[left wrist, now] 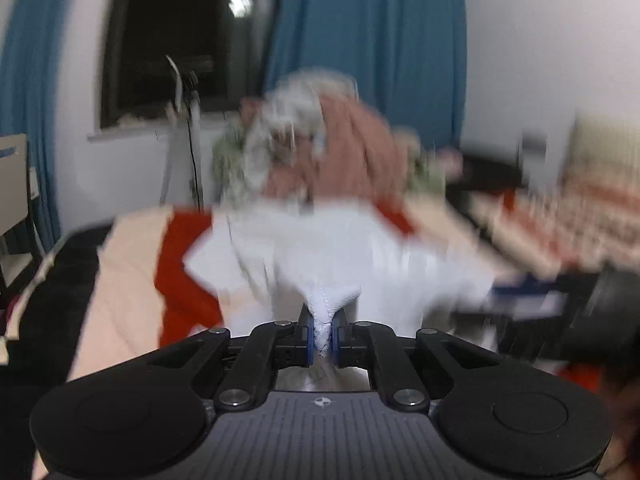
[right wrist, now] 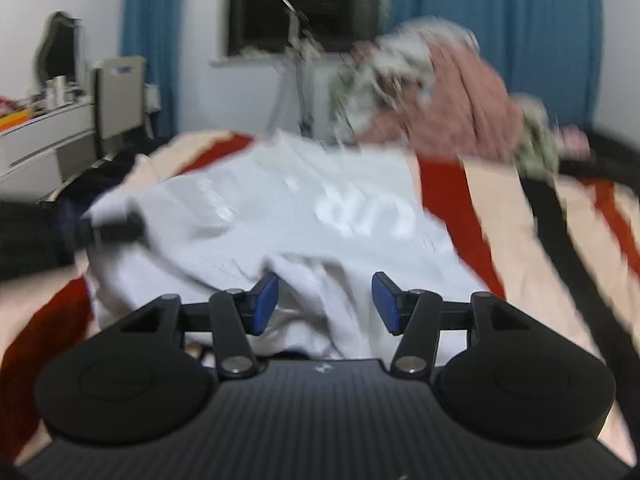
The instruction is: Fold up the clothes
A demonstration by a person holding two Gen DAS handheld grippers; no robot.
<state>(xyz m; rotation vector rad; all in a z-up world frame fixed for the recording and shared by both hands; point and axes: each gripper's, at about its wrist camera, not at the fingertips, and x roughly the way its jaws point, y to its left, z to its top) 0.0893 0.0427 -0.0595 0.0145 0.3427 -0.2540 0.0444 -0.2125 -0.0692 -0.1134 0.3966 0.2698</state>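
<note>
Closest to us, our left gripper (left wrist: 323, 334) has its jaws clamped narrowly on a bunched fold of the white garment (left wrist: 340, 248), which spreads out ahead of the jaws over the bed (left wrist: 124, 280) with its cream, red and black cover. Our right gripper (right wrist: 325, 302) has its jaws apart, a loose ridge of the same white cloth lying between the blue pads (right wrist: 264, 304) without being pressed. Beyond both jaws, farther up the bed, sits a heap of pink and patterned clothes (right wrist: 452, 92), blurred, before blue curtains (right wrist: 500, 20).
</note>
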